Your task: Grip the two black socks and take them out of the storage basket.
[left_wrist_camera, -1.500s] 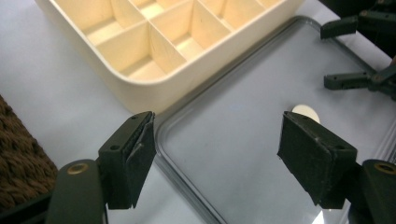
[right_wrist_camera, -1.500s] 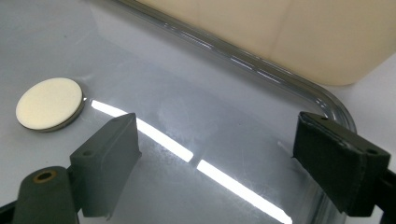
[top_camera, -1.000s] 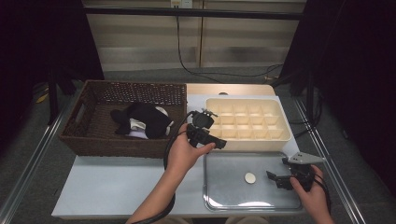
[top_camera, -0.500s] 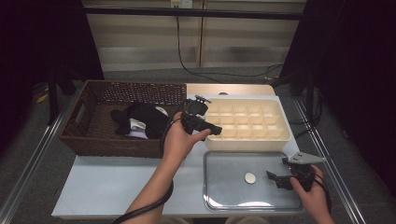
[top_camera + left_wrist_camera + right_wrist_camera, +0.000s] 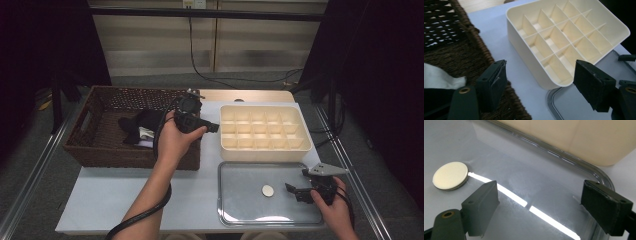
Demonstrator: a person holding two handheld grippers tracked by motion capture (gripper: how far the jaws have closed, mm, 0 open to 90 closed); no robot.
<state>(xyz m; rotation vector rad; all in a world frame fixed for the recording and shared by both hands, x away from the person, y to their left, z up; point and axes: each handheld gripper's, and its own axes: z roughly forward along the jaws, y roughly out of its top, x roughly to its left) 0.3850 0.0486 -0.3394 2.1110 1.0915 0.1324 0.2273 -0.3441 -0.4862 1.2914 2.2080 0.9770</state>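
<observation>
- We see the left gripper (image 5: pixel 212 127) at the centre of the high view, held above the right rim of the dark brown woven wicker basket (image 5: pixel 100 145); its jaws stand wide apart and hold nothing.
- In the left gripper view its black, flat-faced pads (image 5: pixel 496 85) frame bare pale table (image 5: pixel 494 40) and the near corner of the cream plastic divider box (image 5: pixel 564 40).
- The right gripper (image 5: pixel 295 192) sits low at the lower right of the high view, over the shiny rectangular metal tray (image 5: pixel 240 210); its jaws are also released, spread wide, gripping nothing.
- We cannot tell whether its jaw tips touch the tray's surface.
- The small round cream disc (image 5: pixel 268 190) lies flat near the middle of the tray, just to the left of the right gripper and apart from it.
- In the right gripper view the disc (image 5: pixel 450 175) appears at the upper left: thin, smooth, matt, coin-shaped, resting on a reflective sheet streaked by a bright band of light.
- The divider box (image 5: pixel 265 131) has a grid of square, rounded-wall compartments and stands just above the tray in the high view.
- Black and white cloth (image 5: pixel 142 127) lies bunched inside the basket.
</observation>
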